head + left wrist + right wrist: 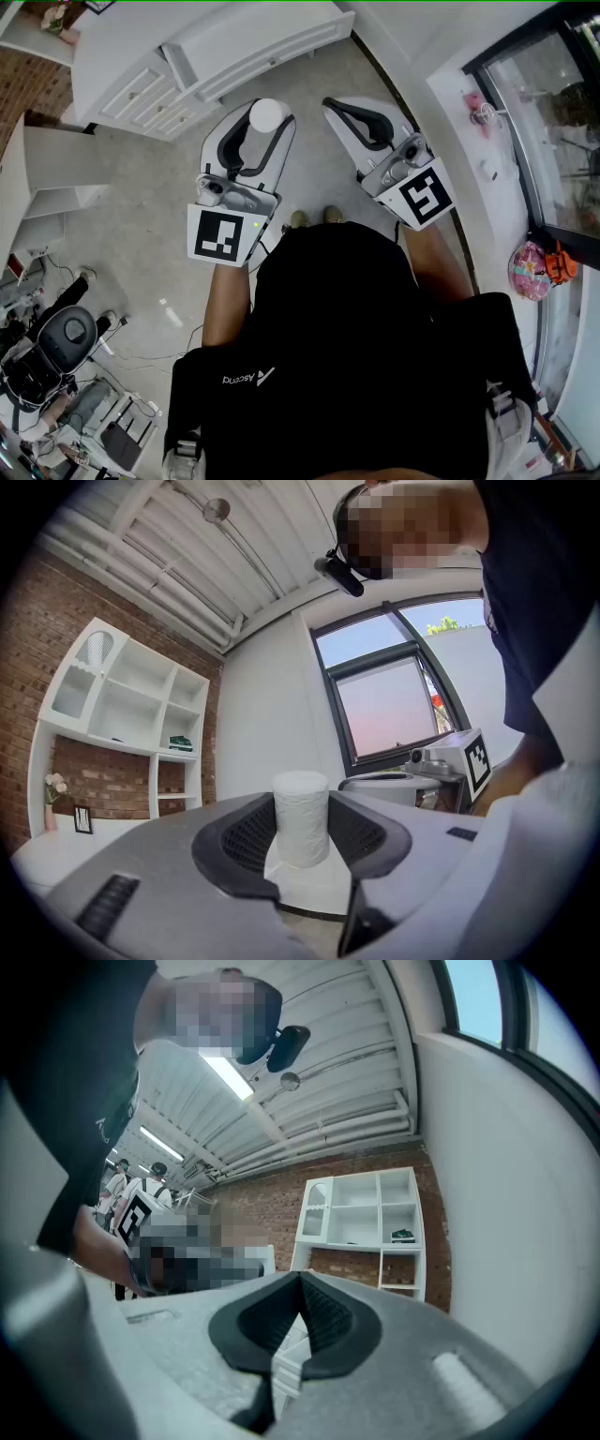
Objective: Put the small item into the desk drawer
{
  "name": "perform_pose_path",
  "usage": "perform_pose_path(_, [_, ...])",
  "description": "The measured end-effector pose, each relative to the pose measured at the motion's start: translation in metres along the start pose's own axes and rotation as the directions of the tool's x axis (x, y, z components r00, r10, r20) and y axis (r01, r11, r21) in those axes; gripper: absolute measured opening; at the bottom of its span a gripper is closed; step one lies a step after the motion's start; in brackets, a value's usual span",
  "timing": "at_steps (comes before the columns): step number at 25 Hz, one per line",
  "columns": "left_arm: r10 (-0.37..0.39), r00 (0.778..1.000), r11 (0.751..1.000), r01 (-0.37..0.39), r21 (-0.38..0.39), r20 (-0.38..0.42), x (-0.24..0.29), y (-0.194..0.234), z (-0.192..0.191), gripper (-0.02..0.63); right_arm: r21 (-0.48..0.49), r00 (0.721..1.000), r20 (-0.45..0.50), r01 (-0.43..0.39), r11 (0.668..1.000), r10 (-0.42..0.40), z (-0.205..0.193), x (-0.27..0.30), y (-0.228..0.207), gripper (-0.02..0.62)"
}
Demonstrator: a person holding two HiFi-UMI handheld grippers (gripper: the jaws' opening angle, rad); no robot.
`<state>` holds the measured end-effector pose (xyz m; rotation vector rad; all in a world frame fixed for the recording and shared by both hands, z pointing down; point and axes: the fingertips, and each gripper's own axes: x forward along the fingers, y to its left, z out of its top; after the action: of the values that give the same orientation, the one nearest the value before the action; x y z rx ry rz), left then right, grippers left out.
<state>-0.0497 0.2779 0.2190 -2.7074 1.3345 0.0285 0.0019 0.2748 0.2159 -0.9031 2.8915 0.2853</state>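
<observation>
A small white cylinder (267, 114) stands upright between the black pads of my left gripper (255, 131), which is shut on it and held in the air above the floor. In the left gripper view the cylinder (300, 816) fills the gap of the left gripper (300, 834), with both pads against its sides. My right gripper (349, 111) is beside it to the right, shut with nothing in it; its pads (323, 1321) meet at the tips. The white desk (202, 42) with drawers (141, 94) lies ahead, at the upper left.
A white open shelf unit (122, 714) stands against a brick wall. A large window (553, 122) runs along the right. Chairs, cables and gear (56, 356) clutter the floor at lower left. Grey floor (141, 216) lies between me and the desk.
</observation>
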Motion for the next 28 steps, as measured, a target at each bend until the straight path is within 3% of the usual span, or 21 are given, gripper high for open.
perform_pose_path(15, [0.001,1.000,1.000,-0.001,0.009,0.002,0.002,0.001,-0.003,0.167,-0.001,1.000,0.016,0.006,1.000,-0.006,-0.003,-0.001,-0.002,0.000])
perform_pose_path(28, [-0.025,1.000,1.000,0.025,0.011,0.017,-0.021,0.055,-0.004,0.167,-0.071,0.999,0.010,0.040,0.997,-0.039,-0.008,0.044,0.013,0.000])
